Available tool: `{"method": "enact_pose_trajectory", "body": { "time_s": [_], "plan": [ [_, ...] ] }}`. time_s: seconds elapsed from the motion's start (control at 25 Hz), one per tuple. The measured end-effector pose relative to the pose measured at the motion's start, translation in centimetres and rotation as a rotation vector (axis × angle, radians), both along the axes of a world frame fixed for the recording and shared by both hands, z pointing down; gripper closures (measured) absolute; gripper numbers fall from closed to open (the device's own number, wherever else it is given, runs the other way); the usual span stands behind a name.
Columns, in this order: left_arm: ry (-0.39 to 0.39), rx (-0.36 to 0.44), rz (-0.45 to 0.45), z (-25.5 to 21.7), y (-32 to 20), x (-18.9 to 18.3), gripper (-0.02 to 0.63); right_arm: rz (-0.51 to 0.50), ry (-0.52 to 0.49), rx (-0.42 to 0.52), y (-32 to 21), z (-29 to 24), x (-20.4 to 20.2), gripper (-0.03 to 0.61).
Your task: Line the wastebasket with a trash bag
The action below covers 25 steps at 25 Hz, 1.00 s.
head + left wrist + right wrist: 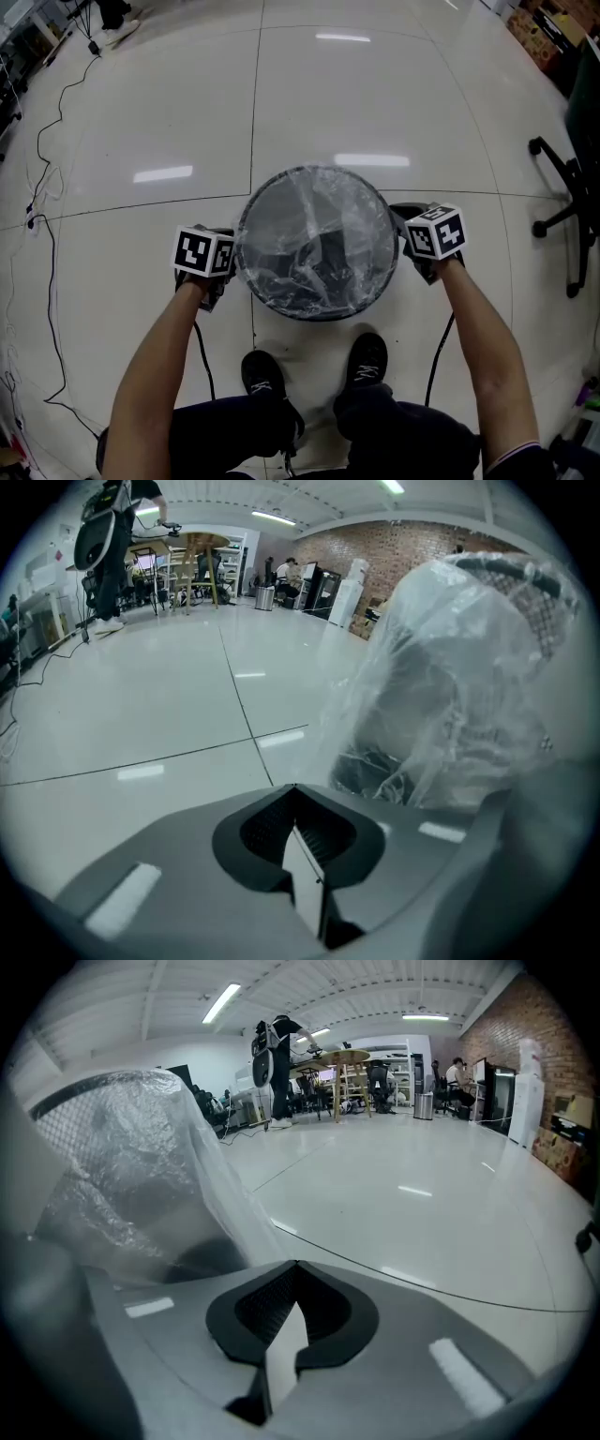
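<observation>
the round wastebasket (317, 312) stands on the shiny floor (141, 112), with a clear trash bag (314, 216) pulled over its top and hanging down its sides. the left tongs (293, 787) are low beside the basket's left side and the right tongs (293, 1265) beside its right side. both tongs are closed, and nothing shows pinched in them.

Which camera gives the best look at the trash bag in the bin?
The head view: it looks straight down on the whole trash bag spread across the wastebasket's round rim. Each gripper view catches only one side, with film draped over the mesh wall.
</observation>
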<state>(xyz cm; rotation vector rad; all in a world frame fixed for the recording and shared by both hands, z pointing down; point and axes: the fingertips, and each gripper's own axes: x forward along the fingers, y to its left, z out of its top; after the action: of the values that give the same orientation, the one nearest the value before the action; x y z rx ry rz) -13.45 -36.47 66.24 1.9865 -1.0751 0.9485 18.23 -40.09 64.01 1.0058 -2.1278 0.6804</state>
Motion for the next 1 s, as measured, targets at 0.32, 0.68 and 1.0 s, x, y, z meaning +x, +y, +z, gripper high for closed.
{"method": "enact_pose_trajectory", "body": {
  "time_s": [0.32,0.68,1.0],
  "plan": [
    [-0.001,-0.024,-0.027,2.0,0.6,-0.8,0.601,-0.016,0.017,-0.053,0.9,3.2,-0.8,0.577],
    [-0.011,-0.045,-0.051,3.1,1.5,-1.0,0.601,-0.006,0.014,-0.089,1.8,4.4,-1.3,0.575],
    [-0.013,-0.043,-0.048,1.5,1.6,-1.9,0.566,0.027,-0.062,-0.073,1.5,1.7,-0.3,0.447]
  ]
}}
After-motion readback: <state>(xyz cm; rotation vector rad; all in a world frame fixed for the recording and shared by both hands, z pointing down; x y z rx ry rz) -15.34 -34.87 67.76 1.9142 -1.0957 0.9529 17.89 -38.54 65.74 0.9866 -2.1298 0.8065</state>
